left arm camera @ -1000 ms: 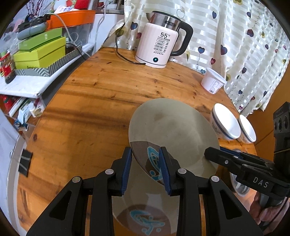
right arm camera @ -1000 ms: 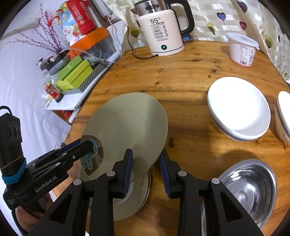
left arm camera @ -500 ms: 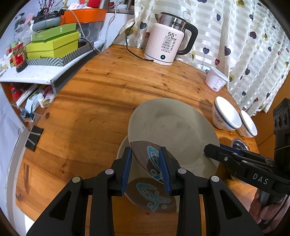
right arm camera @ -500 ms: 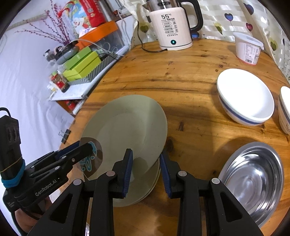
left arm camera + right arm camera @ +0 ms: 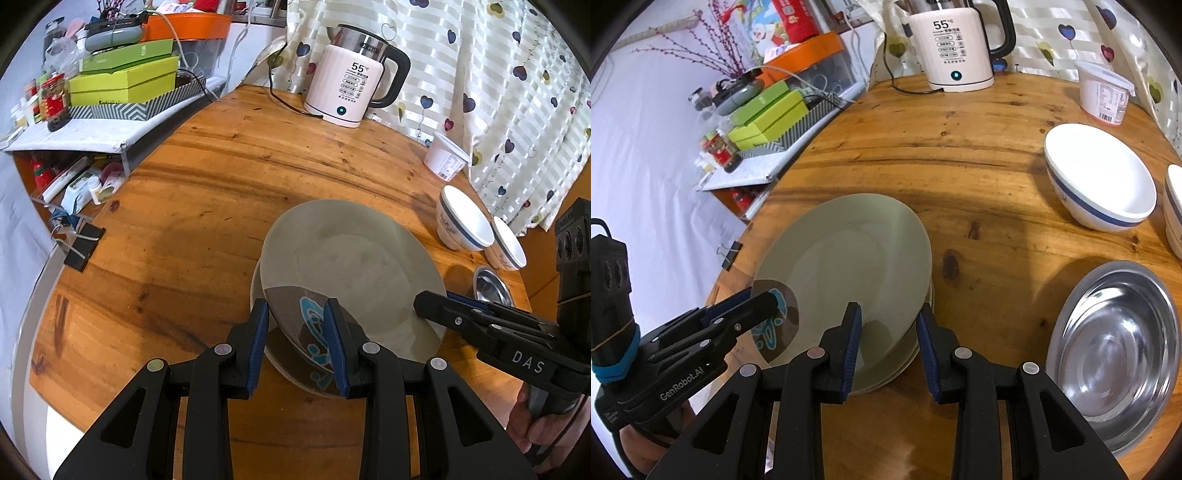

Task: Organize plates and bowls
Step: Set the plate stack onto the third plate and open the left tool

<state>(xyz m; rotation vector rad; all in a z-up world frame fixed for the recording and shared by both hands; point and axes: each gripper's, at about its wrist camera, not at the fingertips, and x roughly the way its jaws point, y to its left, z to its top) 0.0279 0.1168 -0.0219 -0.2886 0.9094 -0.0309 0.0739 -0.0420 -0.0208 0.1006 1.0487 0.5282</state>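
The left gripper point(image 5: 295, 343) is clamped on the top plate's point(image 5: 347, 266) patterned near edge, while the right gripper point(image 5: 888, 343) pinches the plate's opposite rim. The plate hangs tilted just above the stack point(image 5: 908, 363) on the table point(image 5: 221, 184), its right side lower and nearly touching the stack. Right of the stack sit the steel bowl point(image 5: 1115, 354) and two white bowls point(image 5: 1100, 177). Lowering looks like the next move: the stack lies straight beneath both jaws.

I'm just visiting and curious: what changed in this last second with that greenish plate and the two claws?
The plate, gripped by both the left claw and right claw, sank closer onto the plate stack. Neither let go. The bowls, steel bowl and kettle stayed put.
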